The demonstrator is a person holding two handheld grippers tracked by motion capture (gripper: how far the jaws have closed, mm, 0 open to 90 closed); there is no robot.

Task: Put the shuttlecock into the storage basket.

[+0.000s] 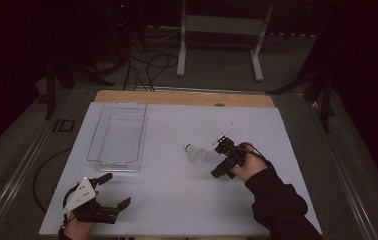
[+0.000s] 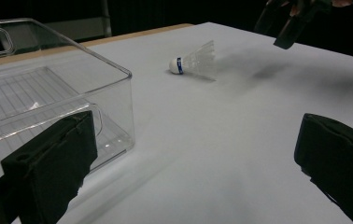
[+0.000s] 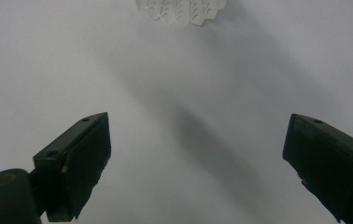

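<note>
One shuttlecock (image 1: 195, 153) lies on its side on the white tabletop (image 1: 177, 200), just beside the right claw (image 1: 221, 160) and on that claw's left in the high view. Its long axis runs roughly across the tabletop: the white cork tip with a blue band points toward the clear plastic bin (image 1: 118, 136), and the feathered skirt opens toward the right claw. In the right gripper view the skirt's edge (image 3: 182, 10) sits straight ahead of the spread jaws, apart from both, with nothing between them. The left claw (image 1: 112, 192) hovers at the near left corner, jaws wide and empty, well apart from the shuttlecock (image 2: 193, 60), with the bin's near corner (image 2: 118, 93) just ahead of its left jaw.
</note>
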